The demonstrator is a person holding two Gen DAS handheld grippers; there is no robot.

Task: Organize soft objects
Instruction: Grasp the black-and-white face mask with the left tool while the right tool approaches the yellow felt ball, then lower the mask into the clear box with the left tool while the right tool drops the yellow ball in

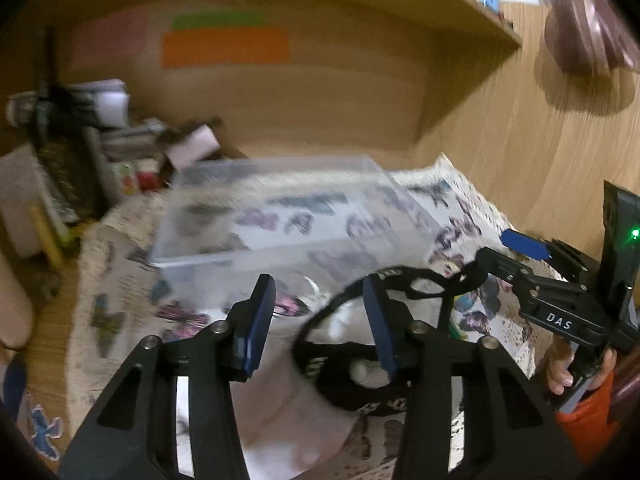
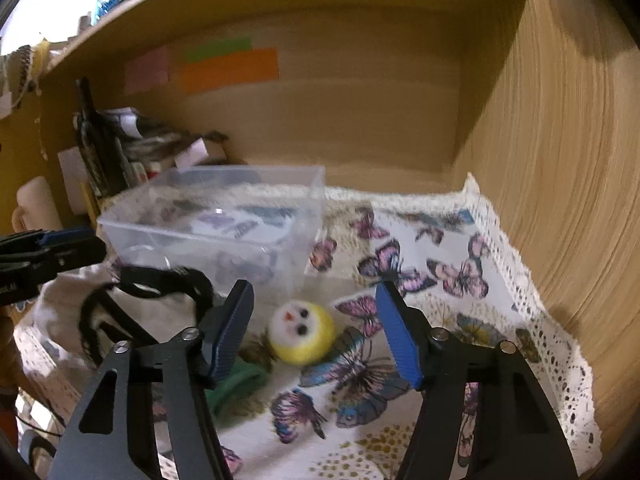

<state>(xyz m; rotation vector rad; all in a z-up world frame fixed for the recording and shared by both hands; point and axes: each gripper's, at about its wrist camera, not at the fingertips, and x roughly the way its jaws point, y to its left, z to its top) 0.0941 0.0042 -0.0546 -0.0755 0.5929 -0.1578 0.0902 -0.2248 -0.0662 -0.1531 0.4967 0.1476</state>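
A clear plastic box (image 2: 208, 216) stands empty on a butterfly-print cloth (image 2: 440, 272); it also shows in the left wrist view (image 1: 280, 216). A yellow and white plush ball with a face (image 2: 301, 333) lies in front of the box, between the jaws of my open right gripper (image 2: 316, 328). A green soft item (image 2: 236, 388) lies under its left finger. A black strap (image 2: 160, 280) lies on white fabric (image 2: 132, 320) to the left. My left gripper (image 1: 320, 312) is open above the black strap (image 1: 340, 360) and white fabric (image 1: 280, 400). My right gripper (image 1: 532, 252) shows at right.
Stacked books and boxes (image 1: 80, 148) crowd the back left of the wooden shelf. The wooden side wall (image 2: 560, 160) rises close on the right. Coloured sticky notes (image 2: 224, 68) are on the back wall. A brown object (image 1: 588, 40) hangs at upper right.
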